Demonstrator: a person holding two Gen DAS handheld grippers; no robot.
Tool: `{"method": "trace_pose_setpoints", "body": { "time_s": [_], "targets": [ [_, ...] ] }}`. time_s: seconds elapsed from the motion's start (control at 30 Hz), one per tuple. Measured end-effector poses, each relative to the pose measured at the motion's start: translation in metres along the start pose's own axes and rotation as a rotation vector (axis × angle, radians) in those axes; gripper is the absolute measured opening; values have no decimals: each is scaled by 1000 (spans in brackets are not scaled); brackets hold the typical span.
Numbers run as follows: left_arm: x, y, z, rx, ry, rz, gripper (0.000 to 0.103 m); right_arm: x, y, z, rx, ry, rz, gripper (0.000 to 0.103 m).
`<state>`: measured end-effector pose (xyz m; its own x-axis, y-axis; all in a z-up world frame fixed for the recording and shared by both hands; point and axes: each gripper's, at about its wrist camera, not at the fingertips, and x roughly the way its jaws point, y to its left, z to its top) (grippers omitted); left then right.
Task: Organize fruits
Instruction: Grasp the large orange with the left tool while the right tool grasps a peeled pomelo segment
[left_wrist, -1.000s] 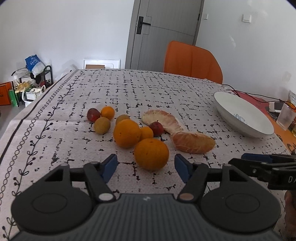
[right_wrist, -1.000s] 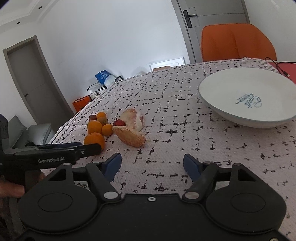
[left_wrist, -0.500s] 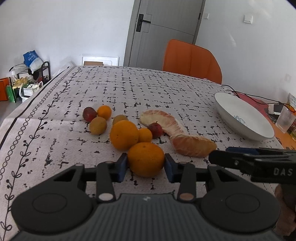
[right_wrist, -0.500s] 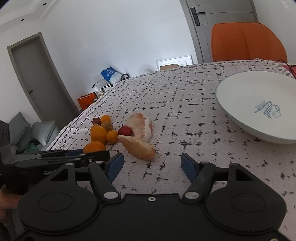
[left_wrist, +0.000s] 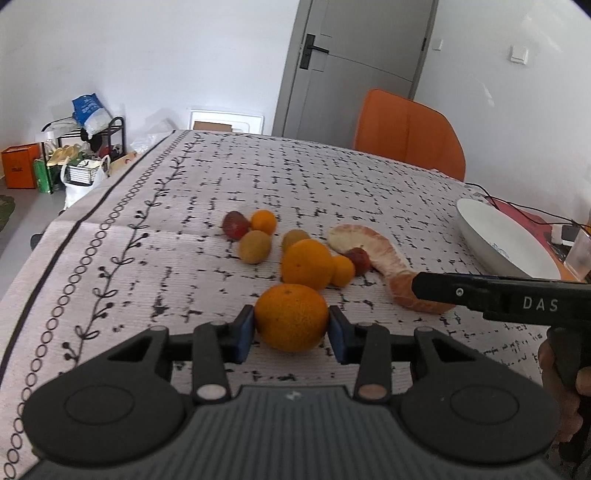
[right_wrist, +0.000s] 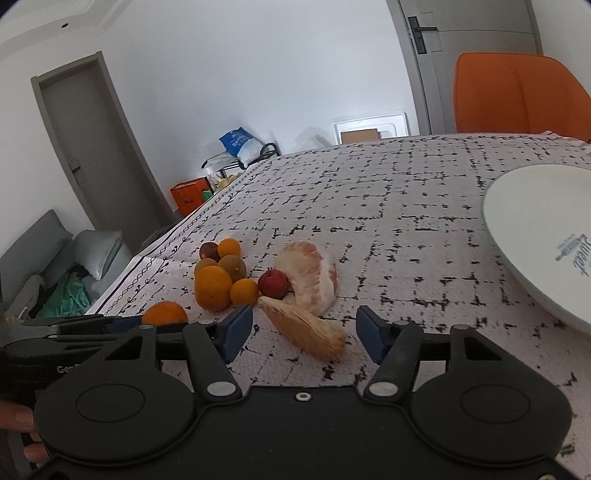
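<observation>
The worktop (left_wrist: 332, 184), covered by a pale cloth with black dashes and a vine border along its left edge, carries everything. A white bowl (right_wrist: 535, 229) sits near the right edge, well apart from the fruit, and an orange chair (left_wrist: 406, 133) stands past the far edge. The left claw (left_wrist: 291, 328) is clenched on a big orange (left_wrist: 291, 317) at the near side of the worktop, both blue pads pressed to its sides; in the right wrist view that orange (right_wrist: 164, 313) shows just behind the left claw's arm. The right claw (right_wrist: 304, 330) is closing, its pads not yet touching anything, and the near end of a peeled pomelo segment (right_wrist: 306, 328) lies between them on the cloth. A 2nd pomelo piece (right_wrist: 310, 273) lies just behind it, toward the middle of the worktop. To the left of these a 2nd big orange (left_wrist: 306, 264) touches a small tangerine (left_wrist: 341, 271), with a red plum (left_wrist: 358, 260) beside that. Farther back lie 2 kiwis (left_wrist: 255, 246), another small tangerine (left_wrist: 263, 221) and another red plum (left_wrist: 235, 224), close together.
</observation>
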<state>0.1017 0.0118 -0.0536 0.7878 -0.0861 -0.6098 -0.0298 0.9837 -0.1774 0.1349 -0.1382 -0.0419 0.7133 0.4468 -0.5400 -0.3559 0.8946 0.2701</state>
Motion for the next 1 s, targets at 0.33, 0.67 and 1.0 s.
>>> {"method": "trace_pose_setpoints", "body": {
  "time_s": [0.33, 0.67, 1.0],
  "targets": [
    [-10, 12, -3, -25, -12, 20, 41, 15, 7, -1, -42, 33, -11, 53],
    [-13, 12, -6, -25, -14, 14, 41, 10, 16, -9, -93, 37, -58, 26],
    [-19, 1, 0, 3, -32, -10, 41, -7, 6, -13, -21, 23, -30, 21]
  ]
}}
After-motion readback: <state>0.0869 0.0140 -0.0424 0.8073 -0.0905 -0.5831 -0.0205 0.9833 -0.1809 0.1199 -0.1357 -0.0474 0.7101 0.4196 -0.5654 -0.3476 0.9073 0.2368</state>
